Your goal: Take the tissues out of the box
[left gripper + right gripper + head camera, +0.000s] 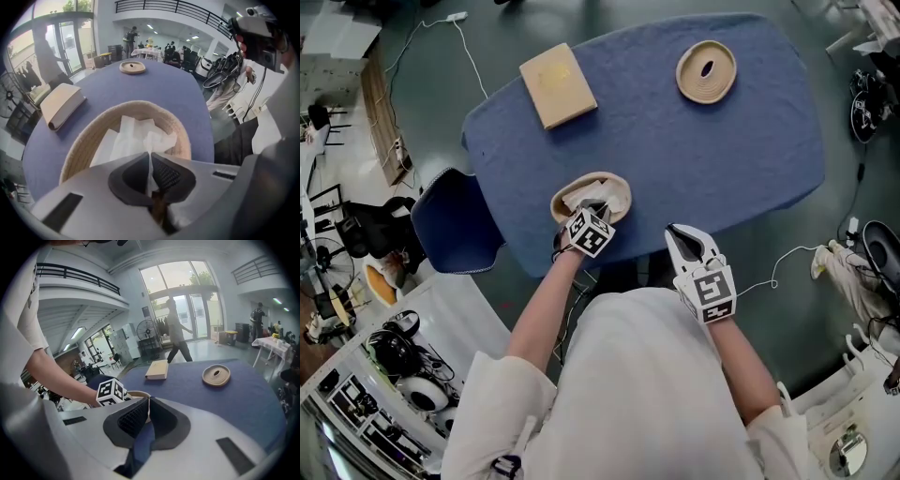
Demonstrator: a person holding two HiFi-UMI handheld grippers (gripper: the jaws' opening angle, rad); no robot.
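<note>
A round woven box (621,194) stands at the near edge of the blue table (722,150), with crumpled white tissues (579,198) inside. My left gripper (598,210) reaches into it from the near side. In the left gripper view the jaws are shut on a thin fold of tissue (149,161), which rises from the heap (133,138) in the box (183,137). My right gripper (681,234) hovers off the table's near edge, right of the box. Its jaws (149,401) are shut with nothing between them.
The woven lid (706,72) with a slot lies at the far right of the table. A tan book-like block (558,84) lies at the far left. A blue chair (455,222) stands by the table's left corner. Cables run over the floor.
</note>
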